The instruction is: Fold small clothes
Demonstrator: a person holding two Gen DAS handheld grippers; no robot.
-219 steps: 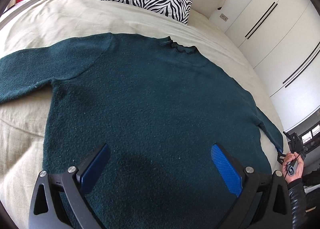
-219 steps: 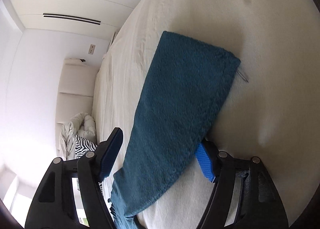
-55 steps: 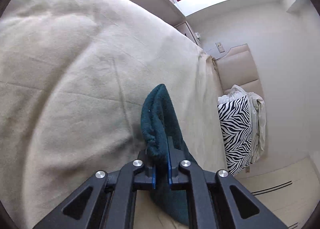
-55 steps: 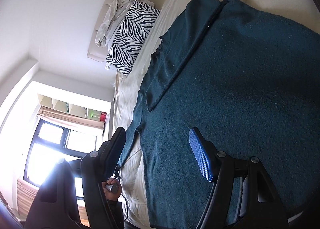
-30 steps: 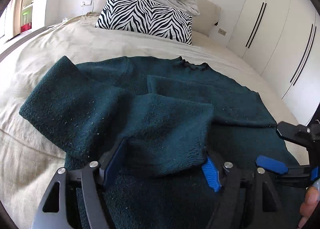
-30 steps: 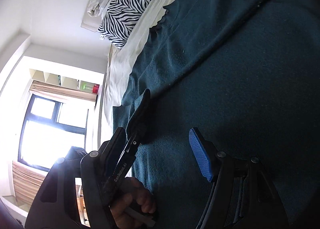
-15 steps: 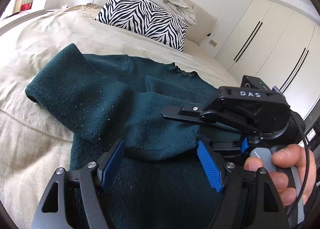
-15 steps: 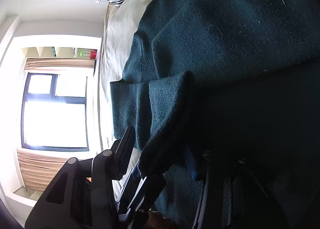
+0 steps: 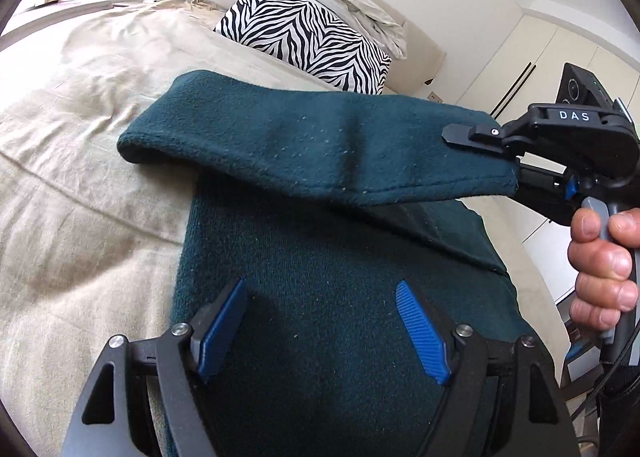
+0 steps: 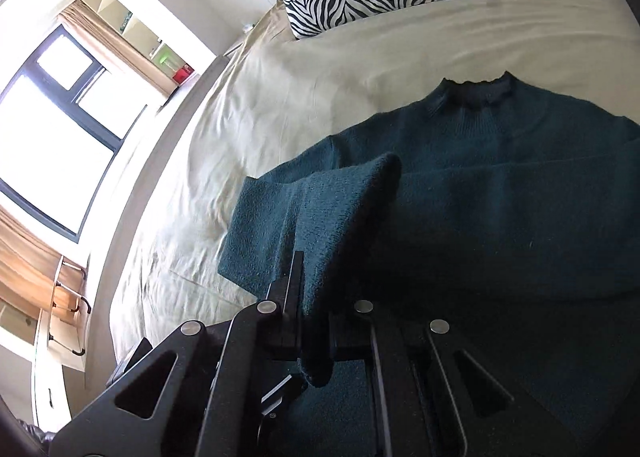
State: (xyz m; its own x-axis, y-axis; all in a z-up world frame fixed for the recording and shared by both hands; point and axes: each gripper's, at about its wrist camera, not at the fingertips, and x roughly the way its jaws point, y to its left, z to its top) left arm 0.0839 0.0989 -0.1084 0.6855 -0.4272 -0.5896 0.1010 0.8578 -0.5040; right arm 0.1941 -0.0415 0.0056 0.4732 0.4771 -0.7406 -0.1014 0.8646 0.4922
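A dark teal sweater lies on the beige bed, collar toward the pillow. My right gripper is shut on the cuff end of the sweater's left sleeve and holds it stretched above the sweater's body; this gripper also shows in the left wrist view. My left gripper is open and empty, low over the sweater's lower body. In the right wrist view the collar and the other folded sleeve lie flat.
A zebra-striped pillow with a crumpled sheet on it sits at the headboard. White wardrobes stand to the right of the bed. A window and shelves are on the left side.
My right gripper has closed on the sleeve's cuff and lifted it to the right across the body. My left gripper has let the sleeve go and backed toward the hem.
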